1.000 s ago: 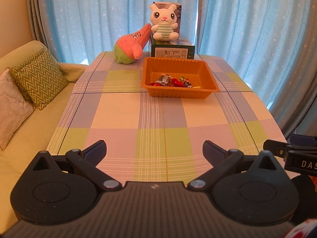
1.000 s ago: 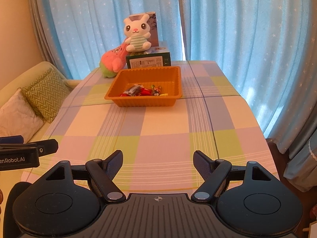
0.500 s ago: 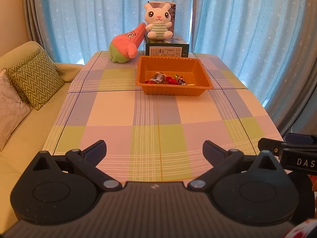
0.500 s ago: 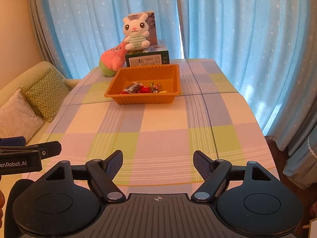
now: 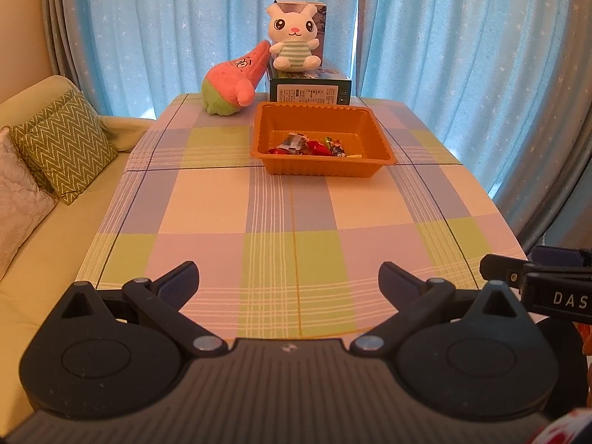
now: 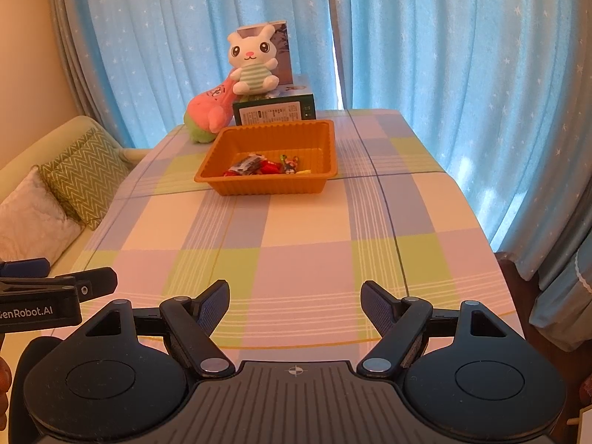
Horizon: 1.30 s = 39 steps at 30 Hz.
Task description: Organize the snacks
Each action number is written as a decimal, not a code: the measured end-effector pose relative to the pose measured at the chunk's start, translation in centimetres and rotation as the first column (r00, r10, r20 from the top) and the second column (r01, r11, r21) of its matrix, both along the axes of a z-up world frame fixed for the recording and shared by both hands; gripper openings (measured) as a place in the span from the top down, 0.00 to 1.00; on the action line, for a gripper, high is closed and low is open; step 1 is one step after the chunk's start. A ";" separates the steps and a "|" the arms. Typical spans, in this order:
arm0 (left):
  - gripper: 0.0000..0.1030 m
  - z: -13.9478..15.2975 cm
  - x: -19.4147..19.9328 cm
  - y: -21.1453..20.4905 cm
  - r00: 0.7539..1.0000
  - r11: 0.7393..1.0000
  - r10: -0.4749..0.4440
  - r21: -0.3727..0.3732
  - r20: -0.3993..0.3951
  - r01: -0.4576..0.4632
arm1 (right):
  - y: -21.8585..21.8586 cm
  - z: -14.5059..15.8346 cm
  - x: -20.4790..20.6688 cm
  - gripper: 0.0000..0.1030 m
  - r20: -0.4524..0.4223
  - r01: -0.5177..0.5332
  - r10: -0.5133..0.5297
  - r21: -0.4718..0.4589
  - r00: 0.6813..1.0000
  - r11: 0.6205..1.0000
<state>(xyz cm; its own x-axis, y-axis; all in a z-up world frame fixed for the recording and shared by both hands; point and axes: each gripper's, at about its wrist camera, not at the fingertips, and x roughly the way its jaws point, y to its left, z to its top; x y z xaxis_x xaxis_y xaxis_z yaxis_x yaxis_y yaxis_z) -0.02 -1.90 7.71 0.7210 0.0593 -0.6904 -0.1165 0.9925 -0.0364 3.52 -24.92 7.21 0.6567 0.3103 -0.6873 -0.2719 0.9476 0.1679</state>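
An orange tray [image 5: 377, 129] stands on the far half of the checked table; it also shows in the right wrist view [image 6: 222, 148]. Several wrapped snacks [image 5: 309, 145] lie in it, also seen in the right wrist view [image 6: 264, 164]. My left gripper [image 5: 288, 277] is open and empty over the near table edge. My right gripper [image 6: 295, 298] is open and empty, also at the near edge. Each gripper shows at the side of the other's view.
A white bunny plush [image 5: 294, 39] sits on a dark green box [image 5: 309, 90] behind the tray, with a pink plush [image 5: 235, 81] to its left. A sofa with cushions [image 5: 61, 148] runs along the left. Blue curtains [image 5: 462, 55] hang behind and to the right.
Both grippers have pulled back toward the near edge of the table, so the tray looks farther away. Both stay open and empty.
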 end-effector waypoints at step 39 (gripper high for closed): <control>0.00 0.0 0.1 0.0 1.000 1.000 -0.003 0.003 0.004 0.003 | -0.2 0.0 0.4 0.25 -0.001 0.009 -0.009 -0.002 1.000 1.000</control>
<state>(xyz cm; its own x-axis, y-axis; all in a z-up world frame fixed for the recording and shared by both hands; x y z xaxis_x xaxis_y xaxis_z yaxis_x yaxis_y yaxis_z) 0.09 -1.93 7.74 0.7241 0.0586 -0.6872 -0.1129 0.9930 -0.0343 3.88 -25.10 7.25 0.6590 0.3031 -0.6884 -0.2632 0.9503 0.1665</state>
